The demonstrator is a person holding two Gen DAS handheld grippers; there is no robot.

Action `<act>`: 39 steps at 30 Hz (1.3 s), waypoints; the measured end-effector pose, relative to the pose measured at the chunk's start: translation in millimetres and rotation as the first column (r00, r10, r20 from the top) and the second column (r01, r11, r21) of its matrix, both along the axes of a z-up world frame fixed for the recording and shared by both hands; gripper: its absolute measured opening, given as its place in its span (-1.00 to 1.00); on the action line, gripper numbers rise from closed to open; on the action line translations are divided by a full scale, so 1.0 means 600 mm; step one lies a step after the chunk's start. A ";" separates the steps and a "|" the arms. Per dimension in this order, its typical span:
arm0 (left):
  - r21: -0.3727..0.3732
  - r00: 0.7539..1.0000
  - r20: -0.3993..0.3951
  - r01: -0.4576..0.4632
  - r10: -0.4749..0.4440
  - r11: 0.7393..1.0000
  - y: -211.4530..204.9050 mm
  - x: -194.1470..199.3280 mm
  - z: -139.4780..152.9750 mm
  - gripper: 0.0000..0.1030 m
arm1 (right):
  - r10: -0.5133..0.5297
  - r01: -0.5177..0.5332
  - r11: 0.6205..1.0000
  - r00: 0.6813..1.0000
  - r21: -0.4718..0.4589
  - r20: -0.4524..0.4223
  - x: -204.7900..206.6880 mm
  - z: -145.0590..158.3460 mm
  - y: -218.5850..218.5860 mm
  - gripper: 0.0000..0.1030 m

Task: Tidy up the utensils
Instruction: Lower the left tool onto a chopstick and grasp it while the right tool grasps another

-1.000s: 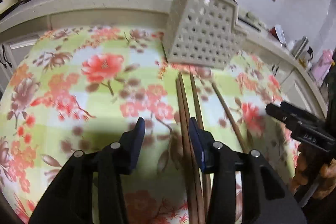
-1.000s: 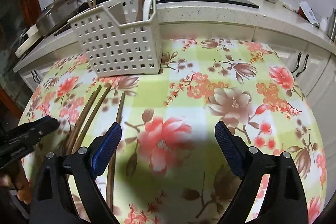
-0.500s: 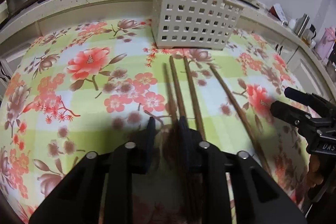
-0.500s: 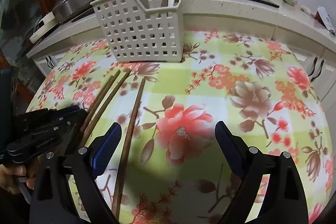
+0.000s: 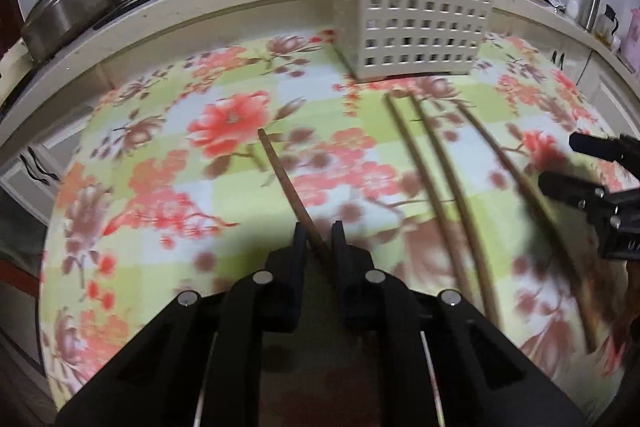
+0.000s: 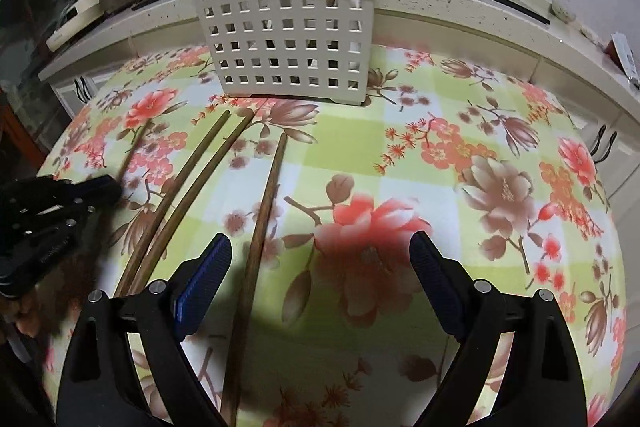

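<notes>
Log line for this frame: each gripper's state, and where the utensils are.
left gripper: just closed on chopstick | right gripper: open, empty | loose chopsticks: three on tablecloth | basket: upright, holds chopsticks

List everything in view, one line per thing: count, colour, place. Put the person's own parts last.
held chopstick: one, brown, clamped in the left tool, tip angled up over the cloth.
loose chopsticks: three, brown, flat on the cloth in front of the basket, two close together, one apart.
basket: one, cream, perforated, at the far edge of the table; several brown chopsticks stand in it.
tablecloth: one, green check with red and brown flowers.
counter: one, pale speckled, behind the table.
metal cooker: one, silver, on the counter.
left tool: one, black, its jaws have just been closing onto the held chopstick.
right tool: one, black with blue pads, open, empty.
</notes>
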State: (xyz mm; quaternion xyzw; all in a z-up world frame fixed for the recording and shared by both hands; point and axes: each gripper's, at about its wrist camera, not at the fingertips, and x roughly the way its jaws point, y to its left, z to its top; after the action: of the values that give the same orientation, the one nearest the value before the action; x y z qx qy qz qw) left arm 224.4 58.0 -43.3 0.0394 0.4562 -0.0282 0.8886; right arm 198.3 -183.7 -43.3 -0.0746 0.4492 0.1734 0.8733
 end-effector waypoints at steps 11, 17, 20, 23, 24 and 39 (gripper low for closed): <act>-0.088 0.998 -0.038 -0.049 0.046 0.995 0.070 0.002 0.000 -0.45 | 0.016 -0.017 0.997 1.000 -0.075 -0.011 0.019 -0.019 0.033 0.50; -0.107 0.993 -0.081 -0.092 0.084 0.990 0.066 0.014 0.001 -0.33 | 0.021 -0.024 0.997 0.999 -0.075 -0.042 0.023 -0.021 0.040 0.31; -0.038 0.991 -0.095 -0.096 0.092 0.995 0.049 0.016 -0.001 -0.34 | 0.021 -0.024 0.998 0.998 -0.053 -0.060 0.022 -0.021 0.041 0.13; -0.019 0.989 -0.124 -0.088 0.085 0.996 0.036 0.019 0.001 -0.60 | 0.031 -0.035 0.998 0.997 -0.048 -0.071 0.017 -0.019 0.048 -0.07; -0.013 0.987 -0.134 -0.094 0.092 0.995 0.033 0.022 0.002 -0.60 | 0.036 -0.040 0.998 0.996 -0.045 -0.076 0.015 -0.018 0.052 -0.12; -0.071 0.997 -0.063 -0.055 0.050 0.996 0.016 0.010 0.035 -0.88 | 0.044 -0.039 0.997 0.996 0.063 -0.078 0.019 0.007 0.036 -0.80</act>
State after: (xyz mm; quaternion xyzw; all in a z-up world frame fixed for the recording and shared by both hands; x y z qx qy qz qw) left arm 230.3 67.9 -22.5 -0.0058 0.4828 -0.0226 0.8754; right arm 209.4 -162.1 -39.1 -0.0501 0.4762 0.2082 0.8529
